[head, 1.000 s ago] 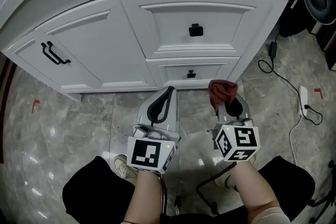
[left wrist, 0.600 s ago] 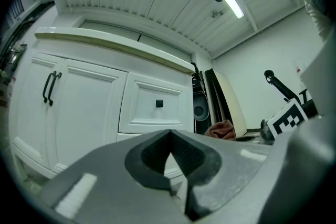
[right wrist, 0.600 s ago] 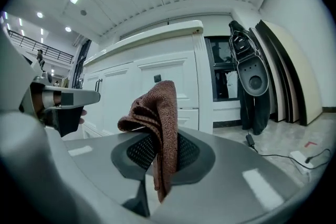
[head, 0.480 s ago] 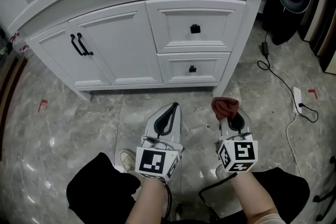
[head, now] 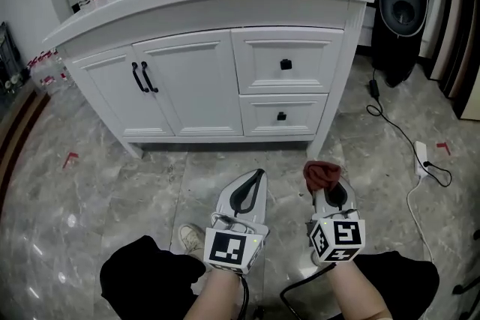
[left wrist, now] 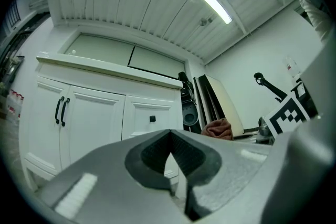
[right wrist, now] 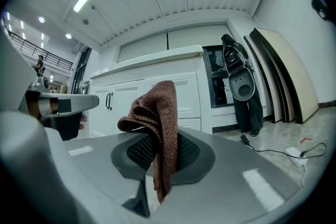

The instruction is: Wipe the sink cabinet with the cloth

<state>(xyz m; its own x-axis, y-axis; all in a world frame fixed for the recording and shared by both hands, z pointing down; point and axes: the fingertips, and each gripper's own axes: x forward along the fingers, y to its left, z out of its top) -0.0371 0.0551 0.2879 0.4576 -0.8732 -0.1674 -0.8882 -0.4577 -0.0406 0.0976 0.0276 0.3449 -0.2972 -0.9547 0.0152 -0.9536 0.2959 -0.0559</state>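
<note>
We hold the left hand-held gripper (head: 257,176) over the marble floor (head: 112,191), its jaws pressed together with nothing between them. Just to its right, our right hand-held gripper (head: 327,185) pinches the reddish-brown cloth (head: 321,173), which bunches above the jaw tips and hangs down between them. Ahead of both hand-held grippers, and apart from them, stands the white sink cabinet (head: 196,86) with its doors and drawers closed. Off to the right of the right hand-held gripper, a white power strip (head: 421,158) lies on the floor.

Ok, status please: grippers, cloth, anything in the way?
Right hand-held gripper shut on cloth. Left hand-held gripper shut, empty. Sink cabinet ahead, not touched yet. Nothing in the way.
</note>
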